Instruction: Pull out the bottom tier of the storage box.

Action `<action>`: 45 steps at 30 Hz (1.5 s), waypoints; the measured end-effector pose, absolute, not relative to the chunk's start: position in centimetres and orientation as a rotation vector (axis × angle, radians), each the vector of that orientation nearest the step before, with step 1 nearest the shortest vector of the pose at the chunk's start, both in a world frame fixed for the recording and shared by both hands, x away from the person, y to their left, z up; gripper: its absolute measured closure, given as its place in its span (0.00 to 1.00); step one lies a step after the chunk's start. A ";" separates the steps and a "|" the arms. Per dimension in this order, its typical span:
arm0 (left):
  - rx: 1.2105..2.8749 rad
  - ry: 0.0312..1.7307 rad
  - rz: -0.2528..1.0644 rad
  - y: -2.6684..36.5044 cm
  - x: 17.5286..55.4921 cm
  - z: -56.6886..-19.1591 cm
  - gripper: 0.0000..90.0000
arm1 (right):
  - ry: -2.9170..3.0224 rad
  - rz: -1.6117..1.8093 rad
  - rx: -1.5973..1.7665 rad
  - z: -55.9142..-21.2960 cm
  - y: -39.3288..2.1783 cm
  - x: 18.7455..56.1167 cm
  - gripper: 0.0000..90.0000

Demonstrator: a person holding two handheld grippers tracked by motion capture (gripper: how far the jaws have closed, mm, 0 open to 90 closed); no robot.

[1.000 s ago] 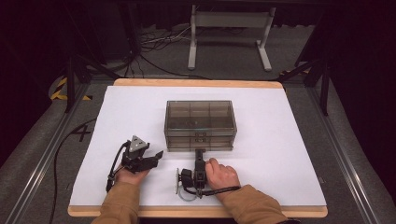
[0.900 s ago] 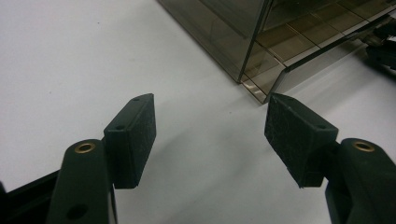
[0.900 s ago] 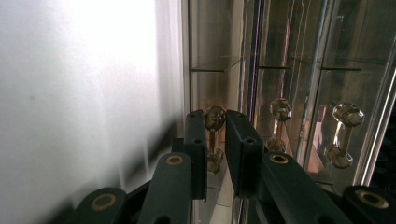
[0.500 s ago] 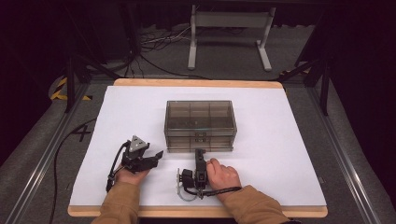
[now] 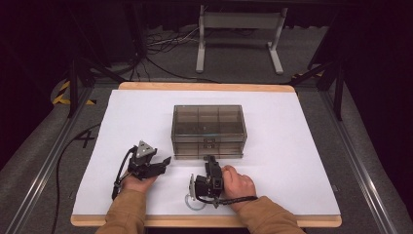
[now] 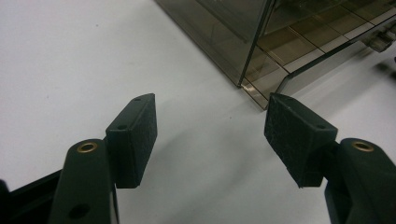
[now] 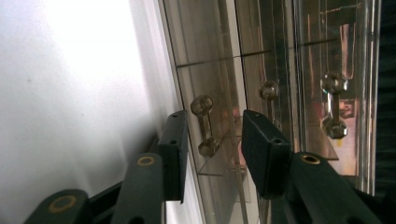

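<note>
— Step in hand? Lining up on the bottom drawer handle [image 7: 204, 126] of the smoky clear-plastic box [image 5: 208, 127], mid-table on the white sheet [image 5: 302, 146].

— Right gripper [image 7: 212, 135]? Just been widening, straddling the small metal bar, not pinching yet. Next: close gently, pull straight.

— Left gripper [image 6: 210, 135]? Spread wide, holding nothing, near the box's corner.

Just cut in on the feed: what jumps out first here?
A smoked clear drawer box sits mid-table on the white sheet. The right gripper is at its front, jaws just opened, pads either side of a drawer handle without pressing it. The left gripper rests open near the box's front left corner.
</note>
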State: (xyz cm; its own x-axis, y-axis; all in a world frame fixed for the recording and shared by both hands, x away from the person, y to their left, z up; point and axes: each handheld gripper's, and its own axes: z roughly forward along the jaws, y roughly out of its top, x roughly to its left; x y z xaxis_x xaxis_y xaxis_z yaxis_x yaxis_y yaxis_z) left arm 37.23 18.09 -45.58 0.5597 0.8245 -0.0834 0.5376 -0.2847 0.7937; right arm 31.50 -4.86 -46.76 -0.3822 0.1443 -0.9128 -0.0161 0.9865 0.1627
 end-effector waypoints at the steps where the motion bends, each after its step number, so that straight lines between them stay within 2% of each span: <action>1: 1.966 1.097 0.440 18.1 37.3 -45.6 0.39 | 1.963 0.190 0.104 -46.7 -5.0 31.5 0.67; 21: 1.956 1.100 0.451 17.7 37.6 -45.5 0.40 | 2.120 0.427 0.312 -45.2 -9.5 32.2 0.59; 45: 1.949 1.099 0.453 17.8 37.7 -45.5 0.40 | 2.306 0.801 0.554 -44.0 -14.2 34.0 0.62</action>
